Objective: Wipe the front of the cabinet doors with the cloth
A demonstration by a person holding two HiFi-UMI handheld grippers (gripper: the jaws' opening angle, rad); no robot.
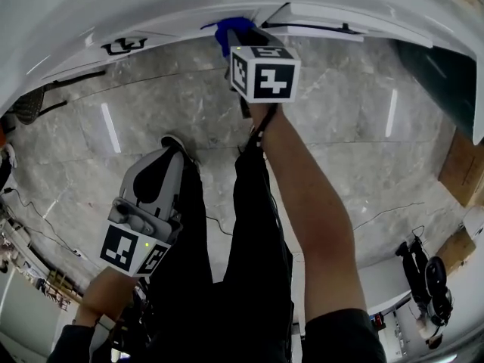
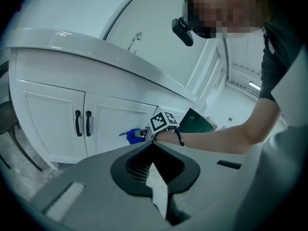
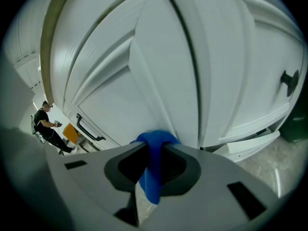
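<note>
While the blue cloth [image 3: 153, 174] sits pinched in the right gripper [image 3: 155, 150], jaws clamped on its fold, I press its bunched front against the white cabinet door [image 3: 159, 76], just beside the dark seam [image 3: 188, 81] where that door meets its neighbour. The wipe looks to be in hand. How much of the door is already done, I cannot tell.

To do the step well, I judge the pressure should be light and even. The cloth should lead, with the grey jaw tips held off the paint. Long overlapping passes should follow the raised panel edges and reach into the grooves. Near the seam I would ease off, so the cloth neither snags in the gap nor nudges the door. Only a little cloth shows ahead of the jaws, so a hard drag might pull it loose.

The right arm [image 1: 302, 195], bare below a dark sleeve, reaches out nearly straight to the door, low on its front. The left gripper [image 2: 153, 144] hangs well back from the door beside the dark trouser legs [image 1: 249, 263]. Its jaws are together on nothing, and it is aimed at the door.
</note>
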